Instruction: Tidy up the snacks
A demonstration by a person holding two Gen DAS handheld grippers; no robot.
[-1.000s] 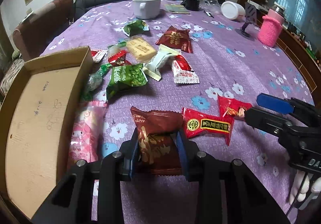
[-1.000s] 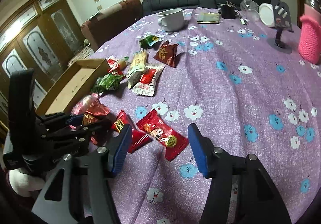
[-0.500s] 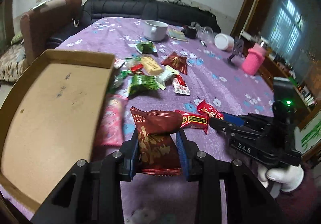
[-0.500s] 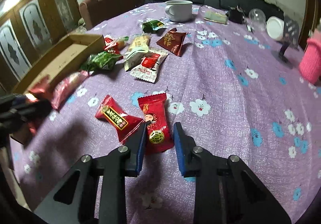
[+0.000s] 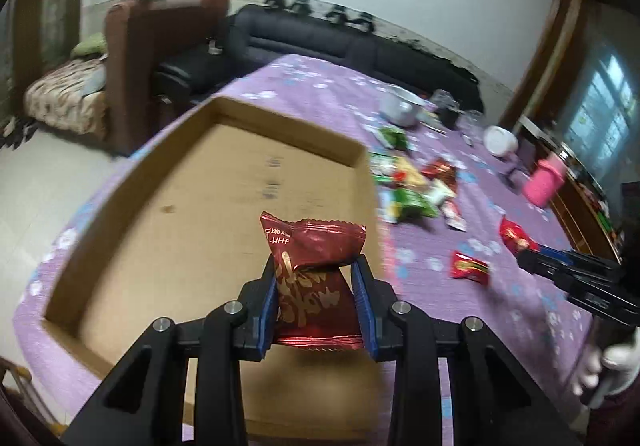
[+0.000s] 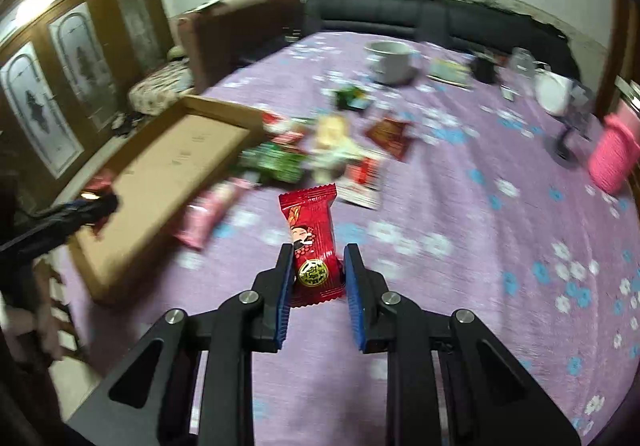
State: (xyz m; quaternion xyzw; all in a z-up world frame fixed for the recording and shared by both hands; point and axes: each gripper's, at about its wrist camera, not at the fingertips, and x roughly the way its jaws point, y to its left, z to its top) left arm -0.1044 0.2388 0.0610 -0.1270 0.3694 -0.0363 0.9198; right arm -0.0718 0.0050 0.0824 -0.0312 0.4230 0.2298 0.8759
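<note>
Two grips on: left gripper (image 5: 317,286) clamps a dark red snack pack (image 5: 312,270) betw. its pads, above the cardboard tray (image 5: 224,182). Right gripper (image 6: 317,270), jaws just closed, pinches a bright red candy pack (image 6: 311,242), lifted off the purple tablecloth (image 6: 460,214). Beyond both jaws the remaining snack pile (image 6: 320,150) is motion-blurred, labels unreadable. One red packet (image 5: 469,269) lies right of the tray.

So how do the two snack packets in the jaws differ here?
The dark red packet in the left gripper is wide and puffy, above the cardboard tray. The bright red packet in the right gripper is slimmer, above purple tablecloth. Both are clamped upright.
</note>
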